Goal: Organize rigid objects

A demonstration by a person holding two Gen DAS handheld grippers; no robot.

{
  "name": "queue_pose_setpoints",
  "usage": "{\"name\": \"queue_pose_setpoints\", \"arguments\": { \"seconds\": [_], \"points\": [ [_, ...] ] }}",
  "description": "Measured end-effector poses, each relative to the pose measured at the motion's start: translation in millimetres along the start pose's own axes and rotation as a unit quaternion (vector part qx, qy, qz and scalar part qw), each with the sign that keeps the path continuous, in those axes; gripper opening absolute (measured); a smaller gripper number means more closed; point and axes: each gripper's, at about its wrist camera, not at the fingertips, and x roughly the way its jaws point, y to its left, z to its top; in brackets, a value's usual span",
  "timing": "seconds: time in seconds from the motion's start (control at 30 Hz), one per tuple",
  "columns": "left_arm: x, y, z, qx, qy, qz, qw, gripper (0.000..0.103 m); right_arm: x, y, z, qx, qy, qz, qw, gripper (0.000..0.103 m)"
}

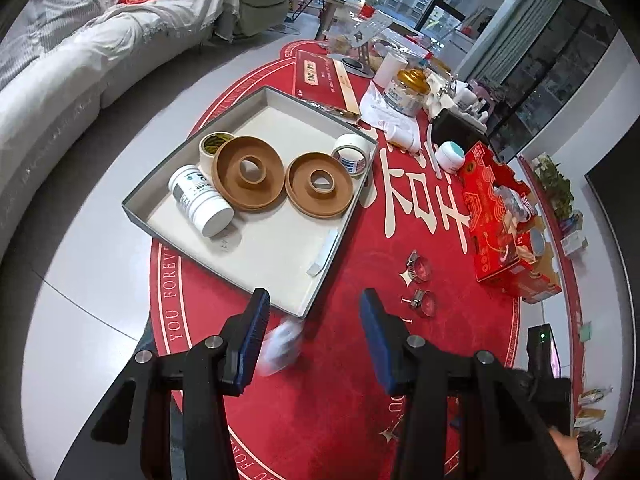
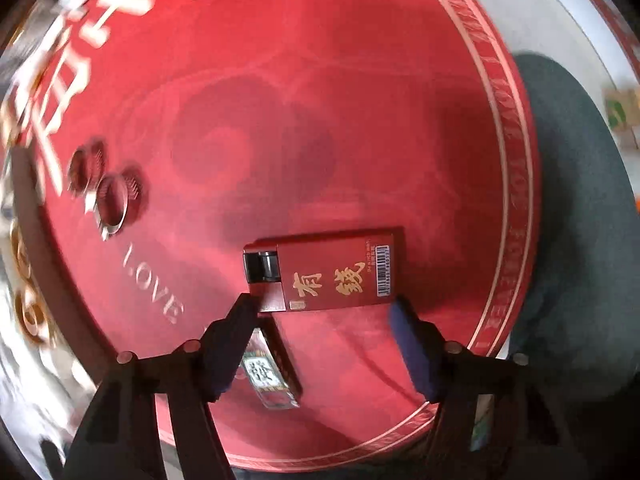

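The right gripper (image 2: 324, 308) points steeply down at the round red rug (image 2: 320, 120) and is clenched on a red lighter (image 2: 332, 270) with gold characters and a barcode, one fingertip at each end of its near long side. Nearer than that, under the left finger, a clear lighter (image 2: 272, 376) lies on the rug close to its near edge. Further in, past the word LOVE, two hose clamps (image 2: 116, 196) show only as a blur.

The left gripper (image 1: 314, 296) hangs over the rug with its jaws apart and grasps nothing. A smeared whitish thing (image 1: 284, 344) sits just beside its left pad, too blurred to name. The near corner of a shallow grey tray (image 1: 276, 248) lies right between the fingertips. A white strip (image 1: 324, 252) lies along the tray's right wall. Toward its left corner lies a white bottle (image 1: 202, 200) on its side, touching one of two brown rings (image 1: 250, 172), and a tape roll (image 1: 214, 146) stands behind. A second tape roll (image 1: 354, 152) occupies the right corner.

Right of the tray, a red carton (image 1: 504, 220) lies along the rug's right edge. Beyond it stand a teal-lidded jar (image 1: 450, 156) and a gold-lidded jar (image 1: 408, 88) among clutter at the far edge.
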Motion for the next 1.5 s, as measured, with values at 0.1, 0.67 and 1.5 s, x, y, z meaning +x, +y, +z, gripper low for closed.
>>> {"name": "queue_pose_setpoints", "arguments": {
  "seconds": [0.1, 0.67, 1.5],
  "points": [
    [-1.1, -0.4, -2.8, 0.005, 0.000, 0.004, 1.0000, 0.051, -1.0, 16.6, -2.4, -0.092, -0.042, -0.042, 0.994, 0.069],
    [8.0, 71.5, -12.6, 0.000, 0.056, 0.067, 0.9962, 0.079, 7.0, 46.9, -16.0, -0.259, -0.092, -0.047, 0.960, 0.069],
    [41.2, 59.3, -60.6, 0.012, 0.103, 0.109, 0.9886, 0.035, -27.5, 14.2, -12.4, -0.282, -0.101, 0.011, 0.954, 0.016]
  ]
}}
